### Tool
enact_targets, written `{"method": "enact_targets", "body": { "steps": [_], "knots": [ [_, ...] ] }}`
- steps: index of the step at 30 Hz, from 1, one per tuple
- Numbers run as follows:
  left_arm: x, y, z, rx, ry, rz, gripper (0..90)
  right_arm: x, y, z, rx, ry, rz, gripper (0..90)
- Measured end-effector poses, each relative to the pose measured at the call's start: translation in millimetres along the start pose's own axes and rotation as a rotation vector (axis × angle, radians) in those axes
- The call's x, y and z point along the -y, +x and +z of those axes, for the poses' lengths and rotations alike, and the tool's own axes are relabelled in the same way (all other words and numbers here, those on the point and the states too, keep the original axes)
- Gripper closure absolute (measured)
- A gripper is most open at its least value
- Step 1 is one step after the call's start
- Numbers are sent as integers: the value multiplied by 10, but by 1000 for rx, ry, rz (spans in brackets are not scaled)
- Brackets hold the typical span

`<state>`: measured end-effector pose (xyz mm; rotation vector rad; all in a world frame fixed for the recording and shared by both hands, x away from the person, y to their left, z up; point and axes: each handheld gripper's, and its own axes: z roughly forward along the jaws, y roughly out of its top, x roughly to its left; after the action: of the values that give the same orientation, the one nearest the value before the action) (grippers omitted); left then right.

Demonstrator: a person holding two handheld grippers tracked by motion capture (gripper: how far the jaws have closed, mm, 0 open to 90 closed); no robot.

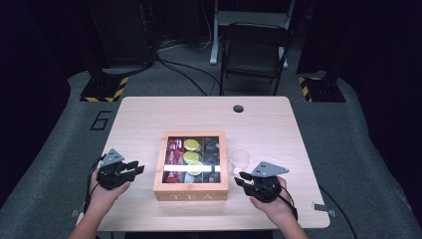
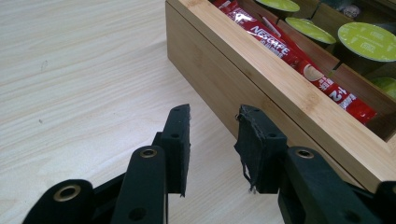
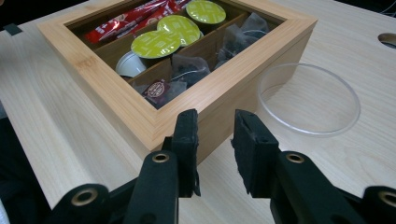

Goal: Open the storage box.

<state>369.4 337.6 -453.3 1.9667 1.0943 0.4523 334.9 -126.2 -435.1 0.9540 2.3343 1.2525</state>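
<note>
A wooden box (image 1: 190,192) marked TEA stands mid-table, a strip of glare across its windowed top. Inside lie red Nescafe sticks (image 1: 174,152), green-topped capsules (image 1: 191,157) and dark tea bags (image 1: 211,152). My left gripper (image 1: 135,167) rests left of the box, open and holding nothing. In the left gripper view its jaws (image 2: 212,140) point at the box's side wall (image 2: 224,79), close by the red sticks (image 2: 289,51). My right gripper (image 1: 240,178) is open at the box's front right corner (image 3: 140,112), its jaws (image 3: 214,135) apart and holding nothing. A clear glass (image 1: 240,159) stands just right of the box (image 3: 327,128).
A round cable hole (image 1: 238,108) sits near the table's far edge. Beyond the table stand a dark folding chair (image 1: 254,50) and two stands on yellow-and-black striped bases (image 1: 104,89). Bare tabletop lies on both sides of the box.
</note>
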Motion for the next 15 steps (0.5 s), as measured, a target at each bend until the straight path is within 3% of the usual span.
{"method": "enact_targets", "body": {
  "steps": [15],
  "knots": [
    [0, 15, 38, -6, -4, -5, 642, 101, 82, 82, -48, 32, -47, 717]
  ]
}}
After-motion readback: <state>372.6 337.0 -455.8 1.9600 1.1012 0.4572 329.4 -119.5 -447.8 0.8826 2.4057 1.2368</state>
